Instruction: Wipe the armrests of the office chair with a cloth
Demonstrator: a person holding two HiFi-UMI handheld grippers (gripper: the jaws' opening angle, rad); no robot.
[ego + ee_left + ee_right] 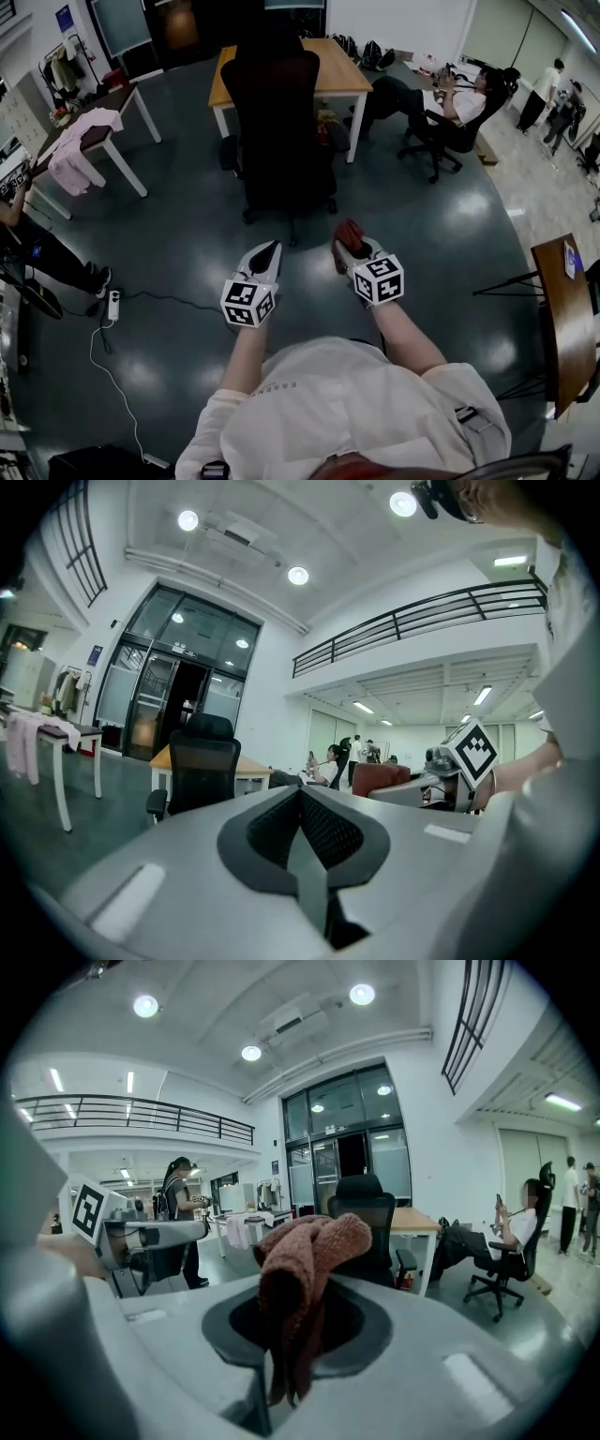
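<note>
**A:** What's at my left?
**B:** My left gripper (265,251): fingers pressed together, nothing between them.
**A:** And the office chair (281,122)?
**B:** Straight ahead, well apart from both grippers; I haven't reached its armrests (157,803) yet.
**A:** The cloth (309,1241)?
**B:** On my right. My right gripper (351,246) has its fingers clamped on it, a reddish terry bunch. I judge it soft, light and floppy; I hold it mid-fold, with a lump bulging past the fingers to press onto an armrest.
</note>
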